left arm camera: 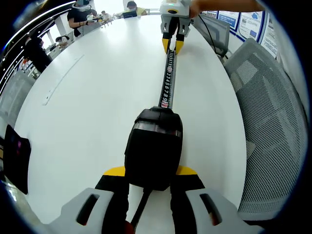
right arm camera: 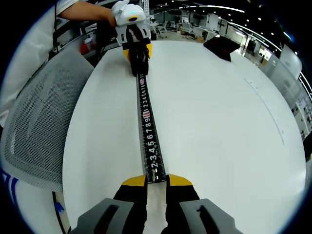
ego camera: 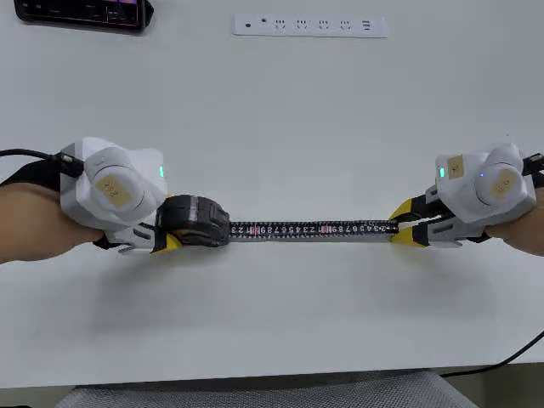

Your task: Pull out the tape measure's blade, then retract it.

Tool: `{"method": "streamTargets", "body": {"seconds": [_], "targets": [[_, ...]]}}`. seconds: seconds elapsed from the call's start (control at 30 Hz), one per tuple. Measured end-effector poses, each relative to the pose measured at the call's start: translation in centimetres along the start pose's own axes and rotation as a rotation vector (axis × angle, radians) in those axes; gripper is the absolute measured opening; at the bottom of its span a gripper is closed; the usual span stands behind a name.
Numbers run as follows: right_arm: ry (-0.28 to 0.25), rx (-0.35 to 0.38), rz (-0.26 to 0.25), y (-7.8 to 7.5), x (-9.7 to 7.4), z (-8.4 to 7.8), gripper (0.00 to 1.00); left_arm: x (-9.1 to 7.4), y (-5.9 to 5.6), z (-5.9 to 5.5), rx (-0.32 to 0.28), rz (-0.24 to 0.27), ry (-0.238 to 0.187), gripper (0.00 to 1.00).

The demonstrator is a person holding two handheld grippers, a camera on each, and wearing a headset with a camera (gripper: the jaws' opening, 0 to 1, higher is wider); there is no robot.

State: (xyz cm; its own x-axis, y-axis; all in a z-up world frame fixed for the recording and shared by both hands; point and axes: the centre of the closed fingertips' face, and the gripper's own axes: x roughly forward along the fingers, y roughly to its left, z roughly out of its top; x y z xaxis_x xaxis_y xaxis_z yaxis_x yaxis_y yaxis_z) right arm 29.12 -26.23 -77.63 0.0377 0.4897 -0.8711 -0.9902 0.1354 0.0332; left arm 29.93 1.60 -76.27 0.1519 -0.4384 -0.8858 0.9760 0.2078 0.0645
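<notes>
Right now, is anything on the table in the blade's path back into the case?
Nothing visible. The blade runs straight over the table from the right gripper, which pinches its tip, to the case in the left gripper. The power strip lies at the far edge.

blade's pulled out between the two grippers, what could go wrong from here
1. The right gripper pinches only the very end of the blade. If it slips, the blade would likely whip back into the case.
2. The left gripper grips the case only at its rear sides, so a jolt during retraction might twist it loose.
</notes>
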Motion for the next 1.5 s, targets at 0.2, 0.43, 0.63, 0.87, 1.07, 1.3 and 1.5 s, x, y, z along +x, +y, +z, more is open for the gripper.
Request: {"method": "streamTargets", "body": {"seconds": [0.2,0.43,0.63,0.87,1.07,1.3,1.5], "targets": [[0.002,-0.004,-0.013,0.03,0.01,-0.05,0.11,0.00,0.00,0.04,-0.010,0.002,-0.004,0.28],[0.013,-0.006,-0.020,0.04,0.01,-0.07,0.11,0.06,0.04,0.08,-0.013,0.006,-0.002,0.28],[0.017,-0.010,-0.021,0.07,-0.02,-0.06,0.11,0.01,0.06,0.07,-0.016,0.009,-0.006,0.28],[0.025,-0.019,-0.021,0.15,-0.08,-0.11,0.12,0.01,0.05,0.05,-0.027,0.013,-0.007,0.29],[0.029,-0.007,-0.029,0.17,-0.09,-0.11,0.12,0.01,0.02,0.06,-0.023,0.023,-0.007,0.29],[0.024,0.007,-0.033,0.22,0.02,0.20,0.16,-0.03,0.02,0.03,-0.037,0.029,-0.003,0.30],[0.021,0.012,-0.034,0.36,-0.03,0.19,0.16,-0.46,-0.11,-0.23,-0.050,0.029,-0.008,0.32]]}}
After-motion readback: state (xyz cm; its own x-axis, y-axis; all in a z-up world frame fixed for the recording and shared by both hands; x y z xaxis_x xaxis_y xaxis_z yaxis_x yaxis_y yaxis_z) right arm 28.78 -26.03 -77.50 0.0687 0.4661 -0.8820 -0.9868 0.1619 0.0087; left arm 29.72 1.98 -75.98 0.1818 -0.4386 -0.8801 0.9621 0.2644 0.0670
